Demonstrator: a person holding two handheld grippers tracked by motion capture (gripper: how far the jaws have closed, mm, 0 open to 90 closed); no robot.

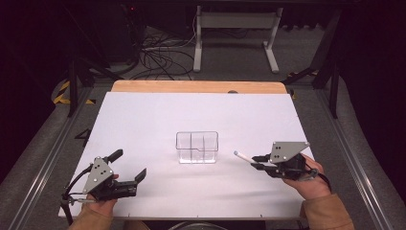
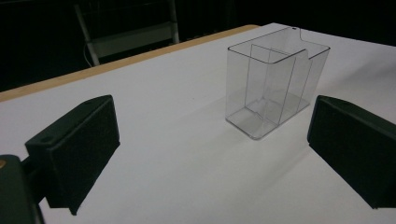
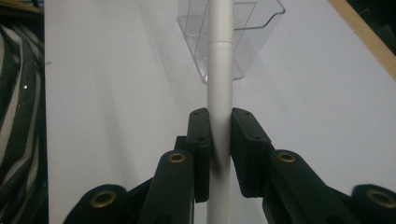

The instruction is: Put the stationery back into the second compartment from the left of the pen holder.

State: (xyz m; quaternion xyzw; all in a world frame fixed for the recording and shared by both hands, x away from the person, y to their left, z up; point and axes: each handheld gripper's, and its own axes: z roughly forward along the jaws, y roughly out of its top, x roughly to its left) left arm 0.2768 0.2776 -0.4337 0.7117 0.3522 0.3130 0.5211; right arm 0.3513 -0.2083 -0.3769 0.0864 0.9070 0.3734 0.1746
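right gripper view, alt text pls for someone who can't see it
Two black fingers of the right gripper clamp a white pen that points away toward a clear divided plastic holder standing on a white table.

Dark room; grey carpet floor [image 1: 43,139], tangled cables [image 1: 160,55], white frame legs [image 1: 234,38] beyond the white-topped bench [image 1: 158,115].

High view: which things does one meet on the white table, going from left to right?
Left hand-held gripper, jaws open → clear divided container → white pen → right hand-held gripper, shut on the pen.
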